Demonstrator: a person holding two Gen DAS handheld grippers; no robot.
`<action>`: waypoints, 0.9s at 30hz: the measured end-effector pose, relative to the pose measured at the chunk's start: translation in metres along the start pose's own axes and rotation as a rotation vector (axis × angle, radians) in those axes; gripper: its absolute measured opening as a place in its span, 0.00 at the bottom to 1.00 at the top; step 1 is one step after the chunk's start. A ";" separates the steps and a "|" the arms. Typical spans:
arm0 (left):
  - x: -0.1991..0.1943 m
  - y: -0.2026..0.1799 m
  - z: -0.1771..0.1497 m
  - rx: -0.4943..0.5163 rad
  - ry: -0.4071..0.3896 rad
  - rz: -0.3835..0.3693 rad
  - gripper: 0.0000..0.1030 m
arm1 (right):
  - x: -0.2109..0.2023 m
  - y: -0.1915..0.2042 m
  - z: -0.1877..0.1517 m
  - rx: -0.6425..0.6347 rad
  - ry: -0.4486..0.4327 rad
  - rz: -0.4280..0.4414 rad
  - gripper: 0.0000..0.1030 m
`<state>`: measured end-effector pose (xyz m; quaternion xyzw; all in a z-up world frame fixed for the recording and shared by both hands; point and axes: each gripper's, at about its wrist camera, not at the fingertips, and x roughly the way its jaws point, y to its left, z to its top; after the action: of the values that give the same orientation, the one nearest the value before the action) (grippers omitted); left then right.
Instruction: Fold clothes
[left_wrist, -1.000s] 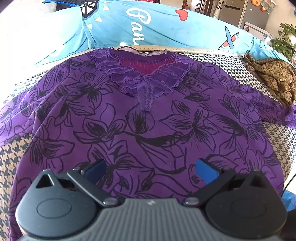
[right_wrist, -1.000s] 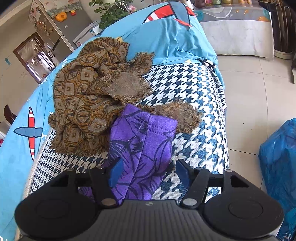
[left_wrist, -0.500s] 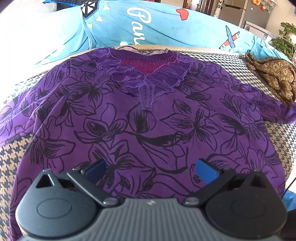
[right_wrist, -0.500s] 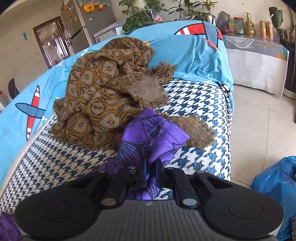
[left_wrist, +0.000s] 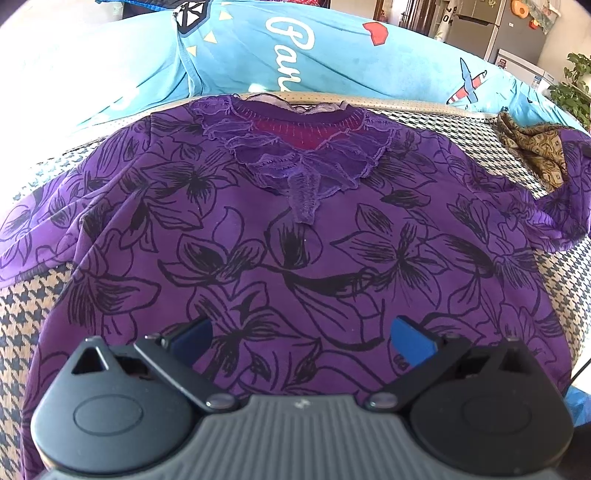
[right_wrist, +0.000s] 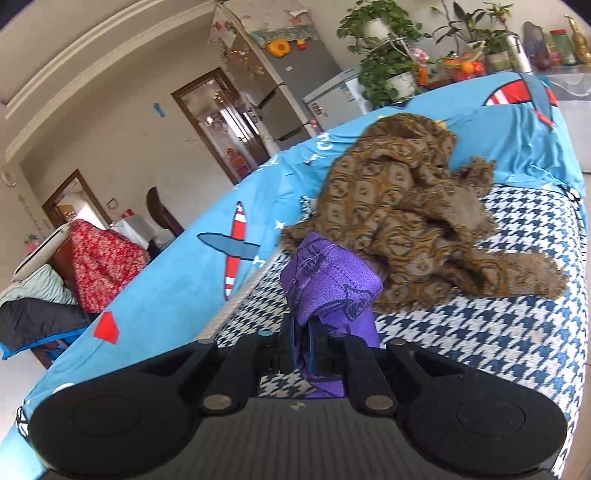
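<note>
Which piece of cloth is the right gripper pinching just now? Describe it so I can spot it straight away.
Start from the blue-and-white houndstooth sofa cover; beside the crumpled brown patterned scarf, the right gripper is shut on a sleeve end of the purple black-flowered top. That sleeve is raised off the cover, and its purple cloth with a stitched hem sets it apart from the fringed brown scarf.

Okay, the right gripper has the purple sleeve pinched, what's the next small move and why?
Probably carry the sleeve inward across the purple shirt's chest. The right gripper is shut on the cuff and has it lifted off the houndstooth cover, while the shirt's body lies flat and the left gripper hangs open above the hem.
</note>
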<state>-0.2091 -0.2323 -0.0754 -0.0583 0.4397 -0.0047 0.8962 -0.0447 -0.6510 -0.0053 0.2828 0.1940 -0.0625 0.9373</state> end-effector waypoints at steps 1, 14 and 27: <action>0.000 0.001 0.000 -0.002 -0.001 0.000 1.00 | 0.000 0.008 -0.002 -0.012 0.003 0.020 0.08; -0.004 0.015 0.000 -0.041 -0.003 0.016 1.00 | 0.002 0.098 -0.042 -0.149 0.033 0.197 0.08; -0.015 0.048 -0.002 -0.108 -0.020 0.043 1.00 | -0.005 0.173 -0.087 -0.298 0.054 0.344 0.08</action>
<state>-0.2220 -0.1839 -0.0703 -0.0974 0.4313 0.0388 0.8961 -0.0383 -0.4584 0.0174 0.1718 0.1752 0.1353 0.9599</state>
